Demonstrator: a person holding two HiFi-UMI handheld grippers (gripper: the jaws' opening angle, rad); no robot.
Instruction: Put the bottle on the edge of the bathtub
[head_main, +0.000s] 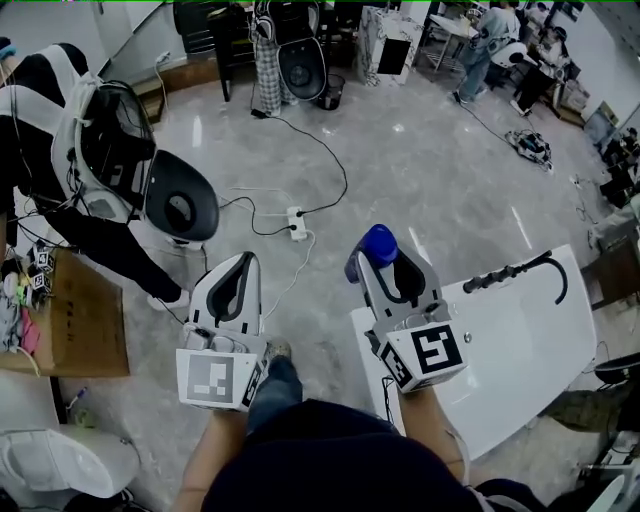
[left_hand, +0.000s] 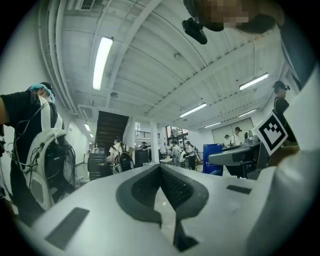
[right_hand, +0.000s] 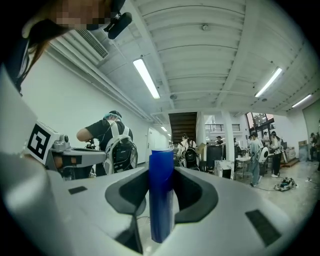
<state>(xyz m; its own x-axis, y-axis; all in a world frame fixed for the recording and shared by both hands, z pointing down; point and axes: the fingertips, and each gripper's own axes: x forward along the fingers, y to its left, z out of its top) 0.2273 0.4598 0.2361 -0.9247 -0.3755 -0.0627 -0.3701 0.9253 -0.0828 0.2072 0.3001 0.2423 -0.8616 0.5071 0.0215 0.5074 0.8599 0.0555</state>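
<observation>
Standing at the far left of the head view, a person (head_main: 45, 110) in black wears a white backpack rig, with a cardboard box (head_main: 90, 325) just below them on the grey floor (head_main: 420, 150). A power strip (head_main: 296, 222) with trailing cables lies further in. The left gripper (head_main: 243, 262) is held level over the floor, and its fingers (left_hand: 142, 187) are clenched tip to tip with nothing between them. To its right, the right gripper (head_main: 385, 265) is also level, its fingers (right_hand: 192, 192) grasping the blue bottle (right_hand: 161, 190) upright by its body. From above, the bottle seems to hang just beside the near left corner of the white bathtub (head_main: 520, 350), though whether it is over the rim is hard to tell. A black bar (head_main: 515, 270) lies along the bathtub's far edge.
</observation>
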